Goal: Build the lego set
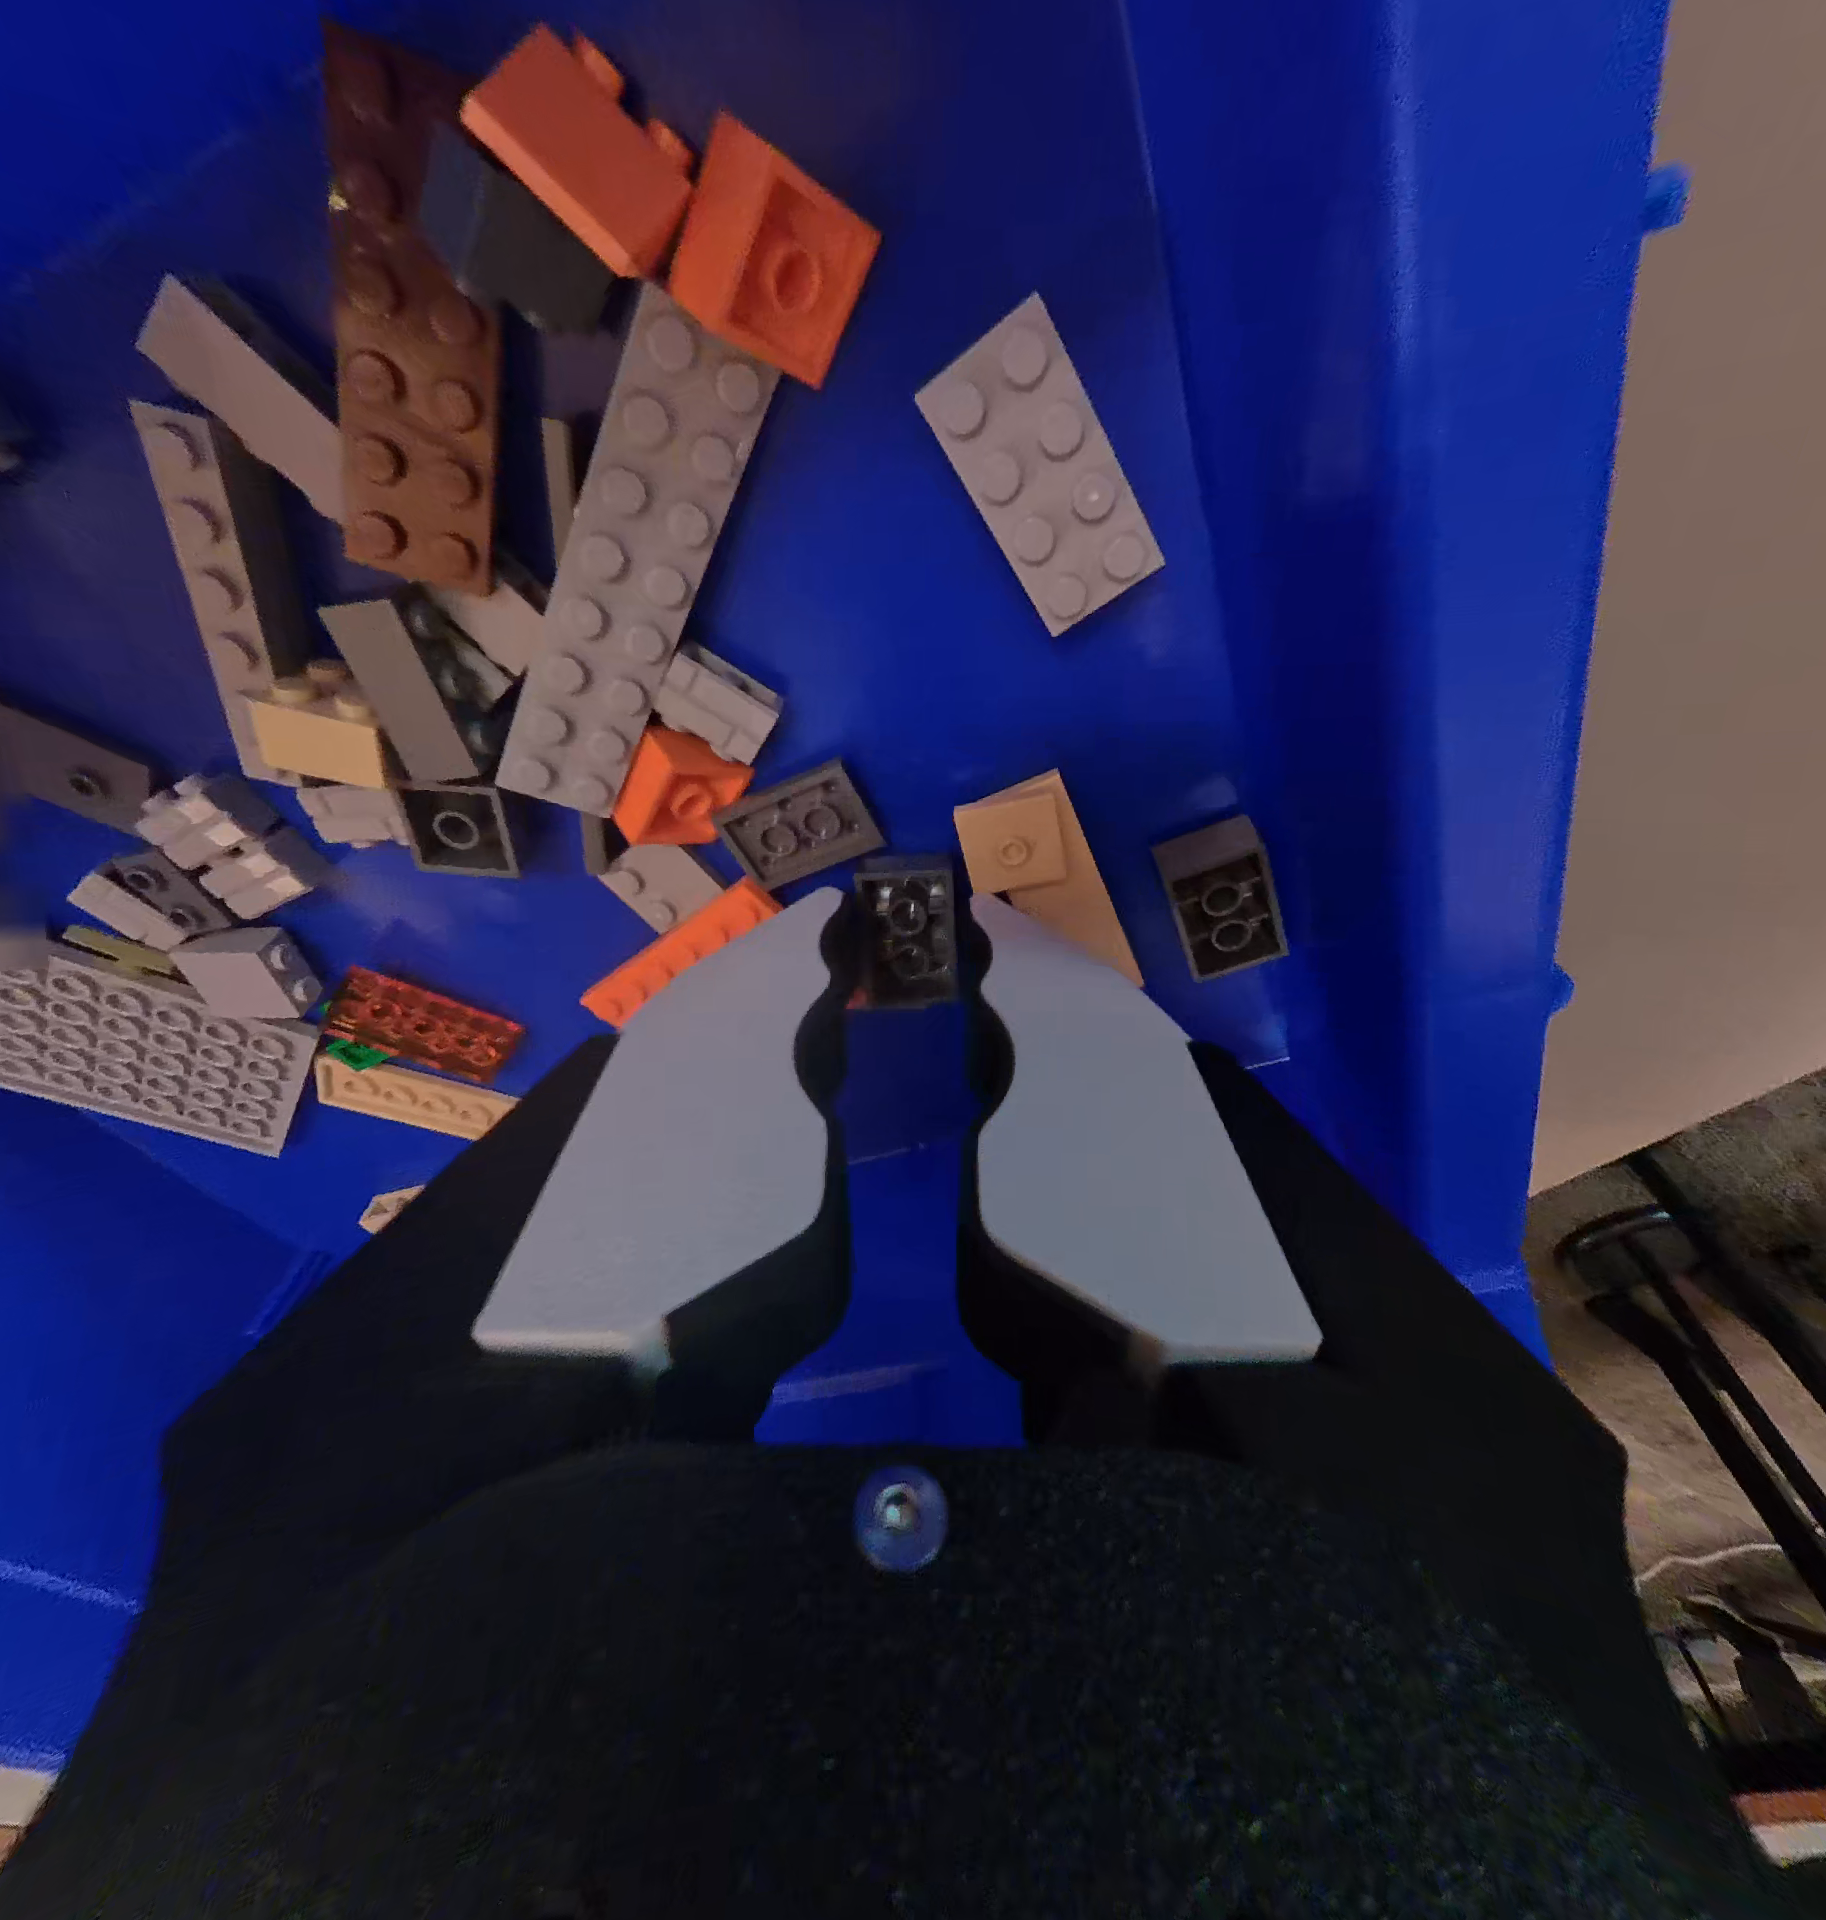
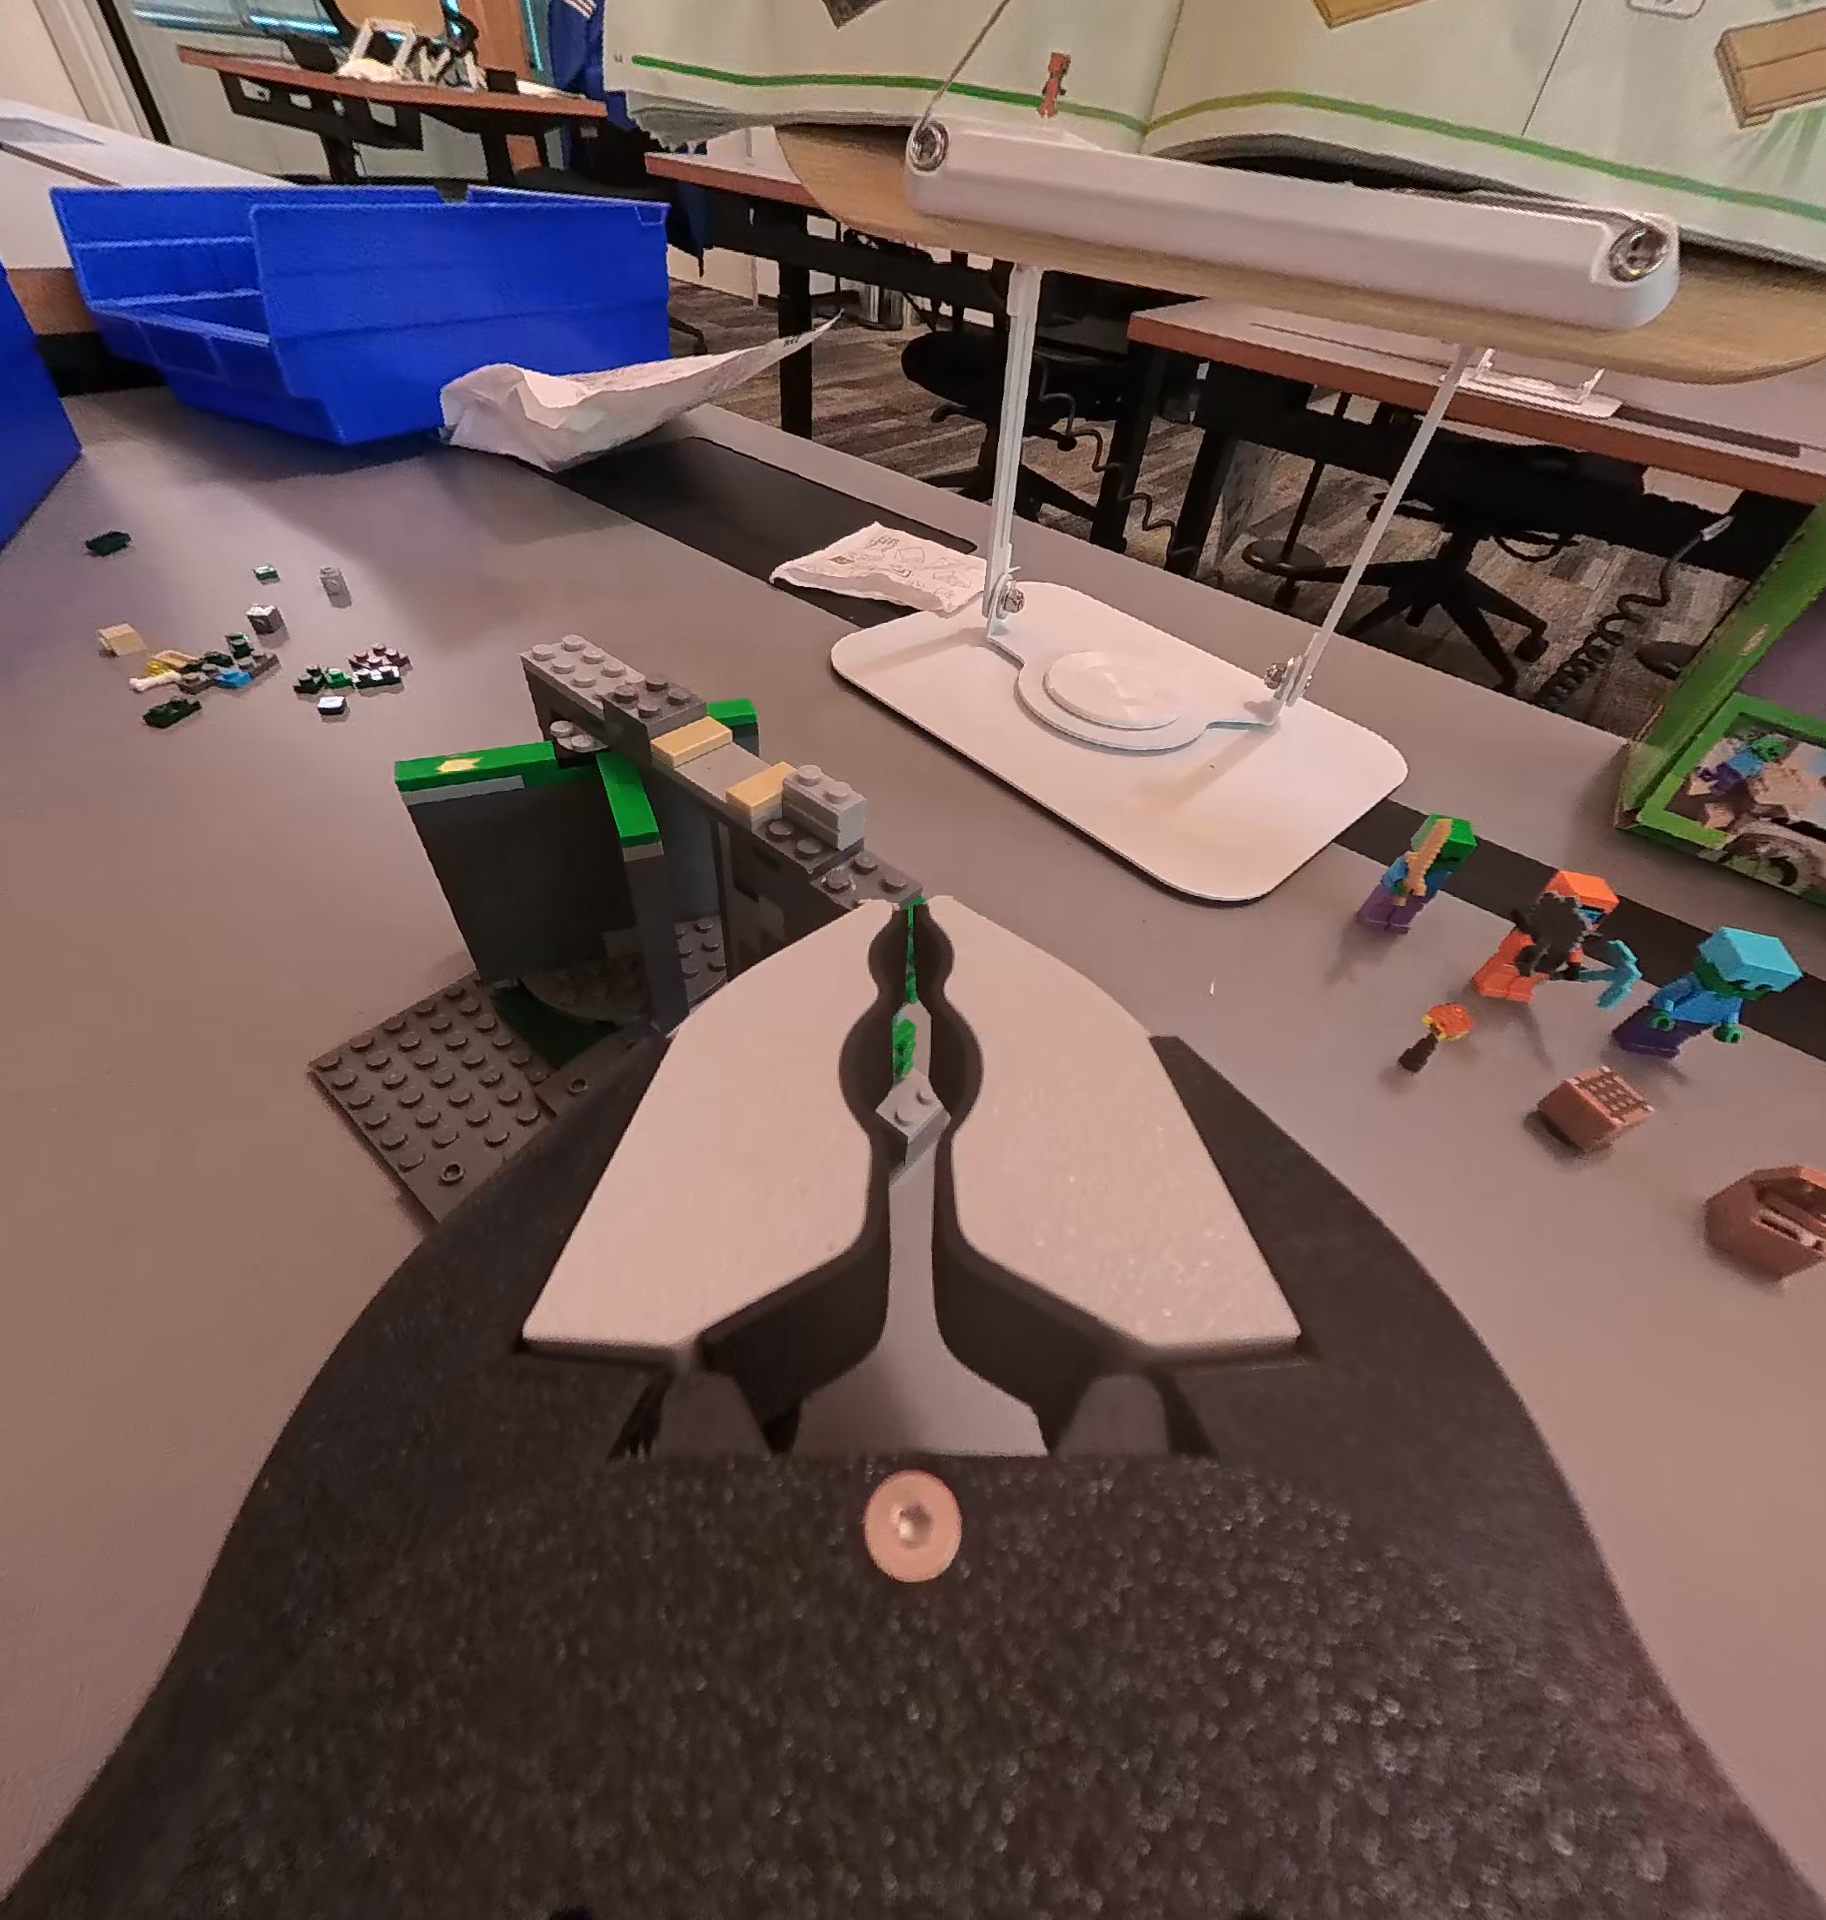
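Note:
In the left wrist view my left gripper reaches into a blue bin of loose bricks. Its jaws are closed on a small dark grey brick lying underside up near the bin's right wall. In the right wrist view my right gripper is nearly closed on the right end of the partly built lego wall, which stands on a dark grey baseplate. A thin green piece and a small grey brick show between the fingers.
Grey plates, orange bricks and a tan slope lie around the gripped brick. On the table are small loose pieces, blue bins, a white booklet stand, minifigures, brown parts and the set box. My hands' fingertips stand some 55 cm from each other.

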A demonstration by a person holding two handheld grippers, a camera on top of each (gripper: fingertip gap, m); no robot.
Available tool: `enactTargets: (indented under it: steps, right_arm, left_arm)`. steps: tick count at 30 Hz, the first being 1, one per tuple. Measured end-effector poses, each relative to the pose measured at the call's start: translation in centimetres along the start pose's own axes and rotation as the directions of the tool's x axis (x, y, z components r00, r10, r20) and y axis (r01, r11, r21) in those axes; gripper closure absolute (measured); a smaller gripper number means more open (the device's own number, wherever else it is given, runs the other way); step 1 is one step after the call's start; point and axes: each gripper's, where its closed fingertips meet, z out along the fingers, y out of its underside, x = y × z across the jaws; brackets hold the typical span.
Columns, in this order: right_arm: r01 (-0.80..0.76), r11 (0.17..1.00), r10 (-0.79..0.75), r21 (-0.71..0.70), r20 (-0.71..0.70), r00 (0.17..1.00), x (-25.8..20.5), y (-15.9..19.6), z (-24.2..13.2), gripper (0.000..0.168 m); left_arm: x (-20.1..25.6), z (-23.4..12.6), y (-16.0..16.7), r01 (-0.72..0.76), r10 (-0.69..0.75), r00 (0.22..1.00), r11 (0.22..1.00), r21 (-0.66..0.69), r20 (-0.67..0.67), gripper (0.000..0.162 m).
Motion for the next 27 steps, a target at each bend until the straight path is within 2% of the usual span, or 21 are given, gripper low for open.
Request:
enactTargets:
  steps: [8,12,15,17,21,25,27]
  right_arm:
    - [0.009,1.0,-0.009,0.01,0.001,1.0,-0.1,-0.3,-0.2,0.168]
    - [0.011,1.0,-0.011,0.023,0.005,1.0,-0.2,-0.7,-0.4,0.168]
    - [0.037,0.998,-0.037,0.043,0.019,0.999,-0.6,-1.3,-0.6,0.168]
    - [0.067,0.996,-0.07,0.062,0.047,0.996,-1.5,-2.1,-0.8,0.168]
    - [0.16,0.983,-0.177,0.092,0.223,0.959,-6.7,-4.2,-0.9,0.159]
    - [0.256,0.957,-0.289,0.138,0.375,0.881,-13.6,-5.7,-1.1,0.149]
    - [0.222,0.964,-0.266,0.148,0.436,0.86,-16.5,-6.3,-1.3,0.148]
  left_arm:
    - [-1.6,-2.3,-0.3,0.072,-0.08,0.993,0.993,0.096,0.083,0.144]
    - [-2.1,-4.8,-1.9,0.113,-0.152,0.978,0.962,0.247,0.142,0.144]
    - [-1.3,-7.6,-4.9,0.122,-0.2,0.969,0.897,0.424,0.143,0.145]
    - [0.1,-9.9,-7.8,0.105,-0.208,0.971,0.82,0.562,0.121,0.145]
    - [4.7,-14.5,-14.5,0.098,-0.156,0.988,0.58,0.809,-0.008,0.145]
    - [9.3,-17.1,-20.6,0.142,-0.034,0.99,0.344,0.928,-0.139,0.145]
    - [11.6,-18.3,-23.2,0.187,0.054,0.978,0.223,0.957,-0.204,0.145]
